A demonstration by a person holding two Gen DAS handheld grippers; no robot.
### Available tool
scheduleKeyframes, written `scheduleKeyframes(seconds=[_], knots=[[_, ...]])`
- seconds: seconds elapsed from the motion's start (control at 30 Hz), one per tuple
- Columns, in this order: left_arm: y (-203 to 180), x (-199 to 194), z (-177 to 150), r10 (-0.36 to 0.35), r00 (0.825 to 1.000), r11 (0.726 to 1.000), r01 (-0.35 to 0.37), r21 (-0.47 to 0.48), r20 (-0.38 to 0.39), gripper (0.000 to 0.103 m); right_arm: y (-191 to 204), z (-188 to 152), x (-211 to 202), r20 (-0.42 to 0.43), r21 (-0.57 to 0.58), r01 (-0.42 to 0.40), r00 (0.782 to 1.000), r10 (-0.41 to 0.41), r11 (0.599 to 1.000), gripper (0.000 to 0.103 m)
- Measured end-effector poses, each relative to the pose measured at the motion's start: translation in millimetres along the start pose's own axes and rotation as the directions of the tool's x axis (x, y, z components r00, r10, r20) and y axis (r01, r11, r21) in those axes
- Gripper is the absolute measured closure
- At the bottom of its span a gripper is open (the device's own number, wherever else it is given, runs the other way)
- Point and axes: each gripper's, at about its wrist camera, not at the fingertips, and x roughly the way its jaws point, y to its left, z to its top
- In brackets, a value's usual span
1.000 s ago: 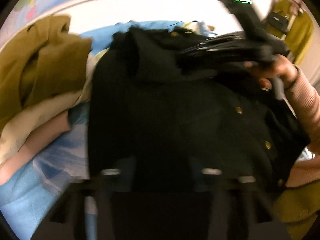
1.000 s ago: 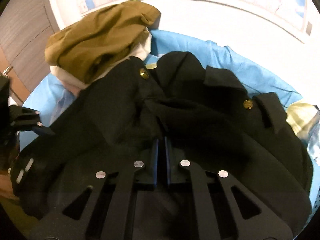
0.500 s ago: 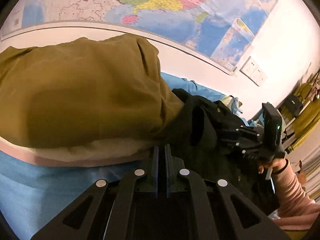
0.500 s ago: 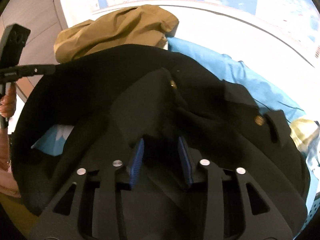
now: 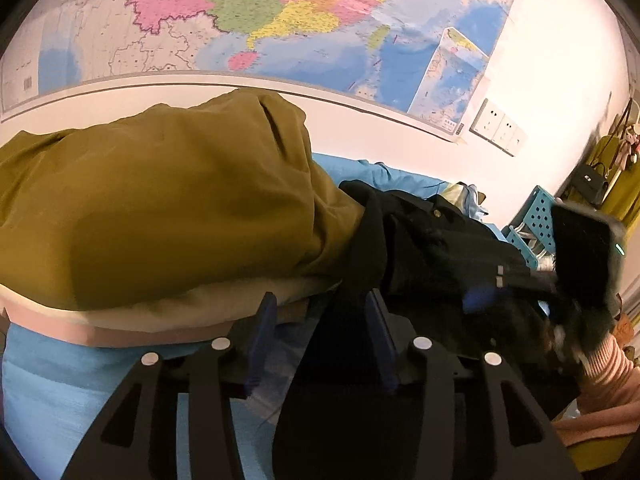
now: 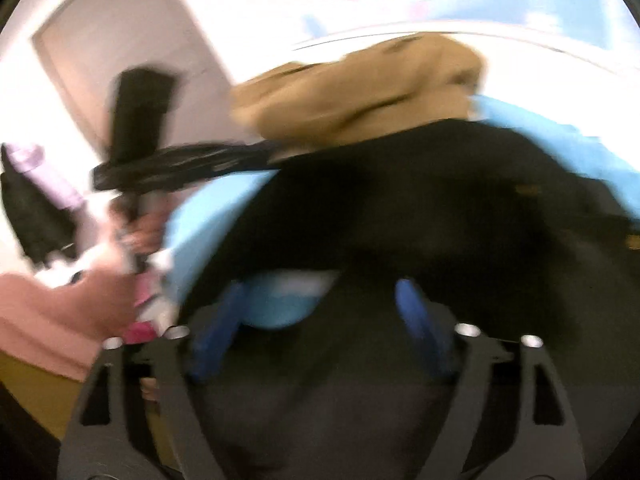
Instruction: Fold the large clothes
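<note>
A black coat with gold buttons (image 5: 432,240) lies bunched on the blue sheet (image 5: 52,396), right of the pile. My left gripper (image 5: 320,340) is open; black fabric lies between its blue pads, which do not pinch it. My right gripper (image 6: 320,332) is open wide above the black coat (image 6: 440,216), with blue sheet (image 6: 280,304) showing between its pads. The right wrist view is blurred. Each gripper shows in the other's view: the right one (image 5: 480,300) and the left one (image 6: 276,162).
An olive garment (image 5: 160,200) tops a pile of cream and pink clothes (image 5: 120,328) at the left. A wall map (image 5: 280,20) hangs behind. A teal perforated rack (image 5: 536,216) and yellow clothes (image 5: 616,184) stand at the right. A door (image 6: 120,32) is at the left.
My left gripper has gone from shut to open, with black fabric lying between its pads. My right gripper has opened wider and moved fast, blurring its view.
</note>
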Motion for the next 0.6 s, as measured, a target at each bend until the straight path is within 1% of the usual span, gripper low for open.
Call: scheduleKeyframes(seconds=[0.03, 0.1, 0.13, 0.2, 0.23, 0.27, 0.33, 0.37, 0.4, 0.47, 0.53, 0.6], knots=[[-0.3, 0.1, -0.2, 0.000, 1.000, 1.000, 0.000, 0.000, 0.000, 0.060, 13.8, -1.8, 12.6, -0.024, -0.009, -0.056, 0.998, 0.055, 0.998, 0.018], [-0.8, 0.1, -0.2, 0.005, 1.000, 1.000, -0.005, 0.002, 0.001, 0.060, 35.8, -4.3, 40.3, -0.090, -0.016, -0.148, 0.985, 0.146, 0.989, 0.017], [-0.9, -0.8, -0.9, 0.007, 1.000, 1.000, -0.007, 0.003, 0.003, 0.059, 45.2, -6.6, 51.0, -0.107, -0.011, -0.186, 0.977, 0.184, 0.982, 0.014], [0.0, -3.3, -1.6, 0.013, 1.000, 1.000, -0.013, 0.002, 0.007, 0.059, 56.0, -9.7, 73.3, -0.144, 0.018, -0.245, 0.959, 0.245, 0.969, 0.012], [0.8, -5.2, -2.1, 0.017, 1.000, 1.000, -0.017, 0.000, 0.010, 0.059, 62.1, -12.1, 86.9, -0.171, 0.025, -0.252, 0.952, 0.253, 0.967, 0.017], [2.1, -7.0, -2.4, 0.021, 1.000, 1.000, -0.021, -0.002, 0.014, 0.059, 68.0, -14.1, 99.9, -0.202, 0.022, -0.251, 0.947, 0.250, 0.968, 0.024], [5.2, -12.1, -3.1, 0.031, 0.999, 0.999, -0.031, -0.007, 0.021, 0.059, 76.9, -12.5, 113.5, -0.228, 0.012, -0.283, 0.933, 0.279, 0.959, 0.083], [7.5, -14.4, -3.0, 0.034, 0.999, 0.999, -0.034, -0.007, 0.025, 0.059, 81.0, -8.9, 113.9, -0.227, 0.006, -0.294, 0.930, 0.288, 0.956, 0.094], [9.4, -18.5, -3.1, 0.042, 0.999, 0.999, -0.042, -0.007, 0.029, 0.059, 83.6, -4.2, 110.7, -0.216, -0.001, -0.300, 0.932, 0.292, 0.954, 0.097], [12.2, -26.2, -2.2, 0.055, 0.998, 0.999, -0.054, -0.006, 0.041, 0.058, 89.0, 9.6, 92.9, -0.170, -0.023, -0.315, 0.937, 0.306, 0.949, 0.098], [16.3, -35.5, 1.9, 0.070, 0.996, 0.998, -0.069, -0.006, 0.060, 0.058, 88.3, 33.9, 60.7, -0.102, -0.065, -0.308, 0.948, 0.301, 0.949, 0.098], [18.2, -44.8, 7.3, 0.071, 0.994, 0.997, -0.070, -0.007, 0.085, 0.058, 79.2, 53.7, 30.7, -0.038, -0.076, -0.288, 0.958, 0.286, 0.955, 0.098]])
